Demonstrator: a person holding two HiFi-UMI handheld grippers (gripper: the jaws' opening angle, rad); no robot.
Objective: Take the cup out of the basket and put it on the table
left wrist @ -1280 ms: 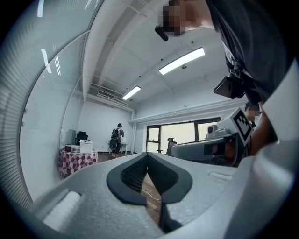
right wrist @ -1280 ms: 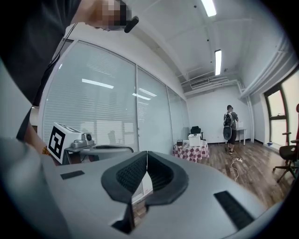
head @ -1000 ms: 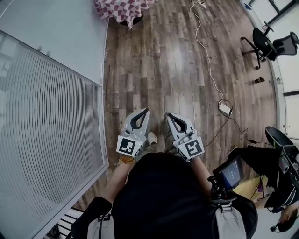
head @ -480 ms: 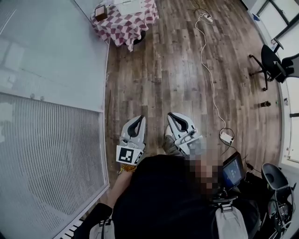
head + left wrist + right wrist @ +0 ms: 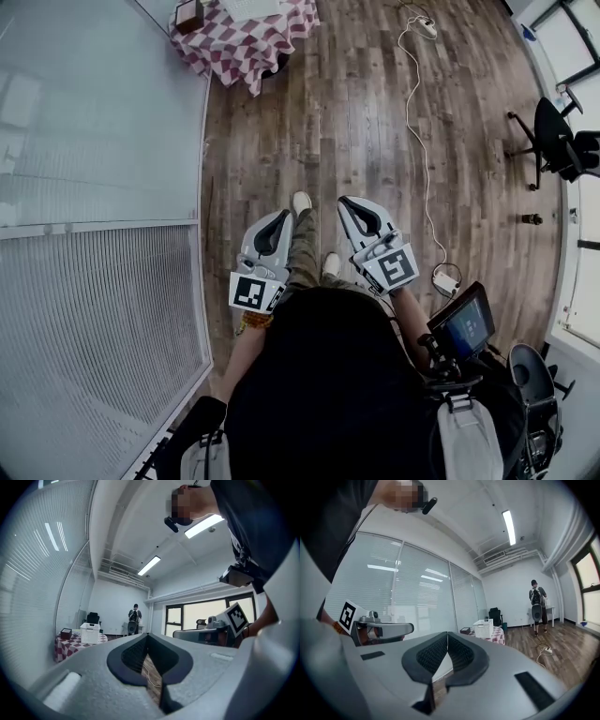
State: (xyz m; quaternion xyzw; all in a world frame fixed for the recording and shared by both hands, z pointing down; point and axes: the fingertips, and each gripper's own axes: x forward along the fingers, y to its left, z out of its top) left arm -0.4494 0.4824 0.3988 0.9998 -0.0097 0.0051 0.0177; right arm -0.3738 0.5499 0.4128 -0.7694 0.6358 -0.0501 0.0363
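Observation:
A white basket point(image 5: 251, 7) stands on a table with a red-and-white checked cloth point(image 5: 246, 45) at the far end of the room. It also shows small in the left gripper view as the basket point(image 5: 90, 633) and in the right gripper view as the basket point(image 5: 483, 628). No cup can be made out at this distance. My left gripper point(image 5: 279, 218) and right gripper point(image 5: 349, 202) are held side by side in front of the person's body, well short of the table. Both are shut with nothing between the jaws, as the left gripper point(image 5: 148, 634) and right gripper point(image 5: 448, 633) show in their own views.
A small dark box point(image 5: 189, 14) sits beside the basket. A glass partition with blinds point(image 5: 94, 281) runs along the left. A white cable and power strip point(image 5: 424, 23) lie on the wood floor, an office chair point(image 5: 553, 141) stands at right, and a person point(image 5: 537, 606) stands at the far wall.
The person has stepped forward, so the checked table and basket have come further into view at the top. Both grippers stay shut and level in front of the body.

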